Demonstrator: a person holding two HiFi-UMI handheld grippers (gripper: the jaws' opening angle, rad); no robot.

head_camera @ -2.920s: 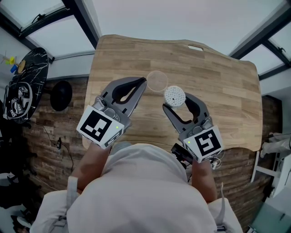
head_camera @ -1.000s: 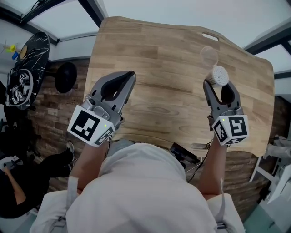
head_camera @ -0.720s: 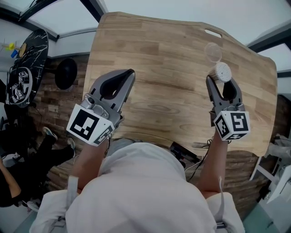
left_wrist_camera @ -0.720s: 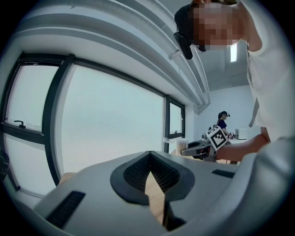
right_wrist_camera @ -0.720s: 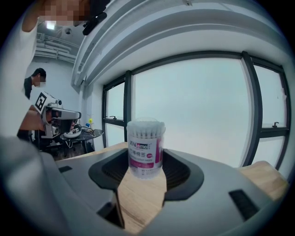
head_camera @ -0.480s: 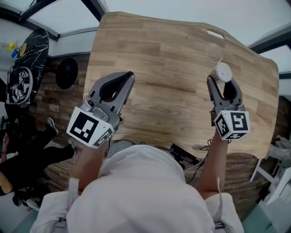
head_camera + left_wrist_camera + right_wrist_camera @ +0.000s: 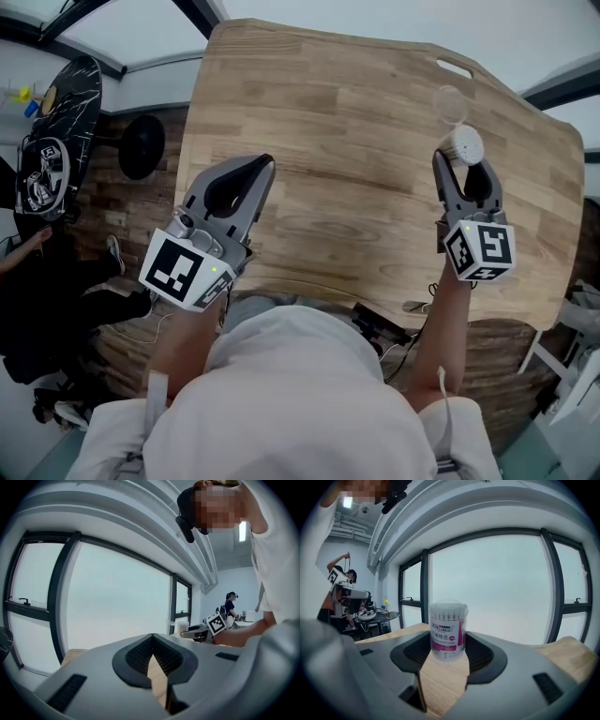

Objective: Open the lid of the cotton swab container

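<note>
Over the table (image 7: 356, 187), right hand-held gripper (image 7: 465, 167) grips container (image 7: 448, 630); left hand-held gripper (image 7: 267, 161) closed; lid (image 7: 450, 101) faint.

The cotton swab container (image 7: 448, 631) has a label with the brand "XINleme" on its white band. The characters on the pink band below are too small to read. The marker cubes (image 7: 178, 269) (image 7: 480, 251) carry only black-and-white square codes.

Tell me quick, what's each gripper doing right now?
Left gripper: closed, holding nothing.
Right gripper: closed on the cotton swab container.
</note>
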